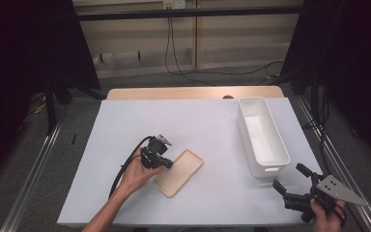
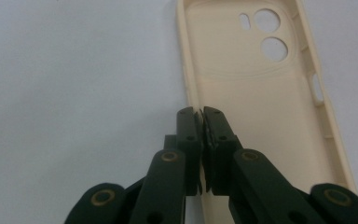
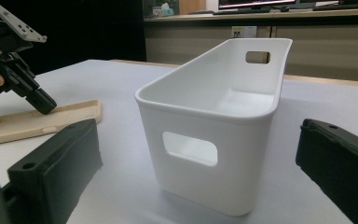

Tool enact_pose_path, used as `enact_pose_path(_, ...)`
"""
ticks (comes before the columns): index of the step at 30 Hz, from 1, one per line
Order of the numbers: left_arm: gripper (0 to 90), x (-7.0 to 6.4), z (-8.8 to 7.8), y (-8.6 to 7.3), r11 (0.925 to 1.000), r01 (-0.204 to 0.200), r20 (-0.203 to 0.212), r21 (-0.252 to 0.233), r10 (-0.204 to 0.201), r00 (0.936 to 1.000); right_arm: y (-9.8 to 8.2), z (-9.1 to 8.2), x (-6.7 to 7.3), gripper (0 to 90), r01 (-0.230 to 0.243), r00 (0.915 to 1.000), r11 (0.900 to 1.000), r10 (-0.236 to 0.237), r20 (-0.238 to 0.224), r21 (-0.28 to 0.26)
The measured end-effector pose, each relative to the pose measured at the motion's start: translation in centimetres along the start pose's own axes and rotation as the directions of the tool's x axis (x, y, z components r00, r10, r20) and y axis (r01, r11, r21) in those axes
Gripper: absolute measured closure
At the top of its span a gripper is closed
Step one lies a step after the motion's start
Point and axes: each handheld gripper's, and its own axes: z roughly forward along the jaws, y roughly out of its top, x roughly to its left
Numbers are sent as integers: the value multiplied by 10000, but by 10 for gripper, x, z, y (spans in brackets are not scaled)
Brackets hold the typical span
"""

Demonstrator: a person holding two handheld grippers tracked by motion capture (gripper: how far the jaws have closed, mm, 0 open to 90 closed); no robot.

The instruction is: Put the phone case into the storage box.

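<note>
A beige phone case point(image 1: 178, 172) lies inside-up on the white table, its camera cutouts at the far end point(image 2: 270, 35). My left gripper point(image 1: 166, 164) points down at the case's left long rim. In the left gripper view its jaws point(image 2: 201, 112) are pinched together on that thin rim. From the right gripper view the left gripper point(image 3: 44, 105) touches the case point(image 3: 28, 123) at its edge. My right gripper point(image 1: 288, 176) rests at the table's near right corner, open, aimed at the white bin point(image 3: 205, 121). Nothing lies between its jaws point(image 3: 198, 140).
The white rectangular bin point(image 1: 244, 125) with handle cutouts stands empty along the table's right side. The white tabletop point(image 1: 174, 121) ends in a wooden strip point(image 1: 193, 93) at the far edge. Dark curtains and metal rails flank the table.
</note>
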Motion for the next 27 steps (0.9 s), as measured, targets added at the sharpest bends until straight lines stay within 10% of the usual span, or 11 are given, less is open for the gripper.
enact_pose_path(27,875,-2,-7,-3,9968,-30,76,-801,36,10000,0,0,0,0,-12,10000,10000,12,19,1)
